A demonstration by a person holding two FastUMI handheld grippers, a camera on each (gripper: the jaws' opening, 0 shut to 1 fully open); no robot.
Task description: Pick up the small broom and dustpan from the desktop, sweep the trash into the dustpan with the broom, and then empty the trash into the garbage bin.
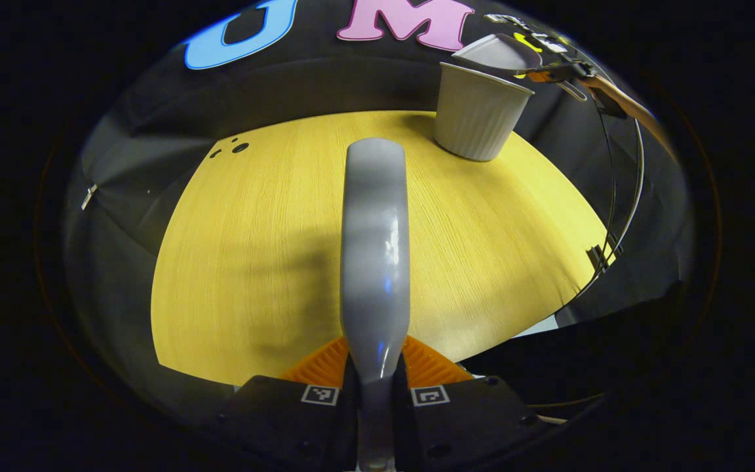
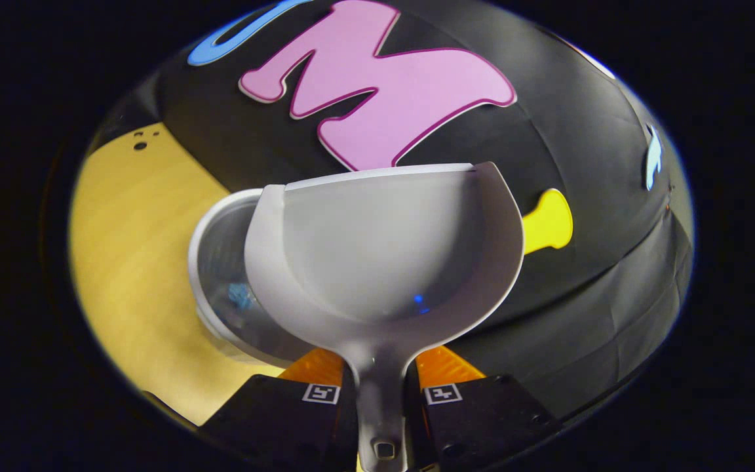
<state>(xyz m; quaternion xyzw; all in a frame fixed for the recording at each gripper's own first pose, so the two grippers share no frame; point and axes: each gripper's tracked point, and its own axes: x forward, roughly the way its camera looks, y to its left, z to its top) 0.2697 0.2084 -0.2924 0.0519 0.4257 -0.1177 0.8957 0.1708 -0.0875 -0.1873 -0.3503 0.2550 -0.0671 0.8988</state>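
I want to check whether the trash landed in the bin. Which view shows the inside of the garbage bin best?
The right gripper view: it looks down past the dustpan into the garbage bin, where a bluish scrap lies. The left gripper view shows the bin's ribbed outer wall from the side, standing on the table, with the dustpan above it.

The left gripper view looks down across the desktop [image 1: 482, 242] toward the garbage bin [image 1: 479, 111], while the right gripper view hovers close above that bin [image 2: 220, 282], facing the wall.
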